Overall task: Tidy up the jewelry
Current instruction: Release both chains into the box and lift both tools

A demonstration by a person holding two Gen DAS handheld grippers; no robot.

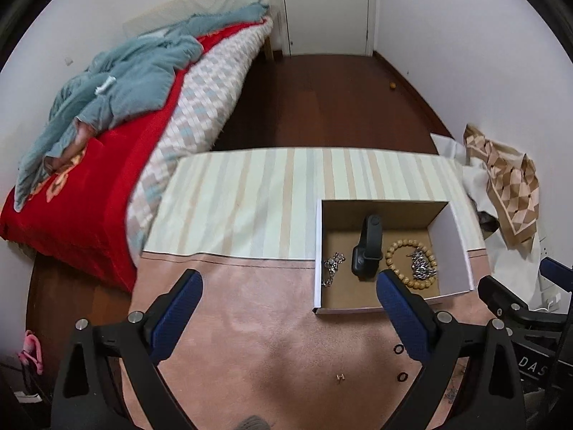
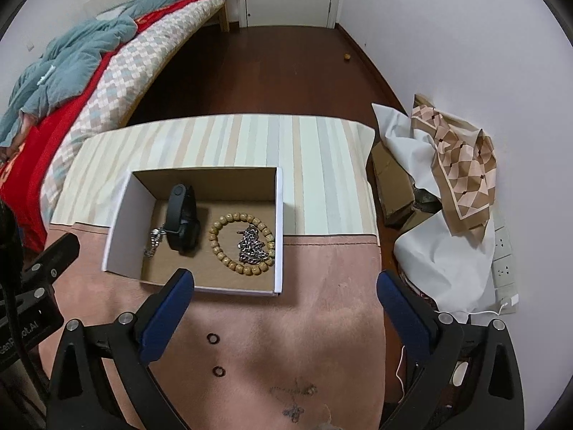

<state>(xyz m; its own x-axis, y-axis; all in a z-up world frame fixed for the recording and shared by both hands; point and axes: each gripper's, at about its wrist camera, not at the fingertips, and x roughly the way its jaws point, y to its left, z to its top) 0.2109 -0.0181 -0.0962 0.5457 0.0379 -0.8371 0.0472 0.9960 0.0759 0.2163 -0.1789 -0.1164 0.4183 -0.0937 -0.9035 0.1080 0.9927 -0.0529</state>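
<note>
- Left wrist view: left tool (image 1: pixel 288 292) fingers spread wide apart, nothing between them, hovering over the pink cloth on the counter (image 1: pixel 250 322).
- Same view: open white box (image 1: pixel 318 243) sits ahead and to the right, on the seam between the pink cloth and the striped cloth (image 1: pixel 250 193).
- Inside the box: black smartwatch (image 1: pixel 367 251) in the middle, thin silver chain (image 1: pixel 333 267) to its left, wooden bead bracelet (image 1: pixel 412 263) to its right with a bunched silver chain (image 1: pixel 422 267) lying inside the bead ring.
- Loose on the pink cloth near the right finger: two small dark rings (image 1: pixel 398 349), plus a tiny gold piece (image 1: pixel 339 377), possibly an earring; too small to call.
- Right tool body shows at the right edge of this view.
- Right wrist view: right tool (image 2: pixel 284 292) also fully spread, empty, just short of the box's near wall (image 2: pixel 215 288).
- This view shows the dark rings (image 2: pixel 213 338) between the fingers, close to the camera; the gold piece does not show here.
- Only this view shows the cardboard boxes (image 2: pixel 392 186), white sheet and patterned scarf (image 2: pixel 462 168) piled right of the counter, and the wall sockets (image 2: pixel 503 254).
- Only the left view shows the pink slippers (image 1: pixel 32 353) on the floor by the bed (image 1: pixel 107 165).
</note>
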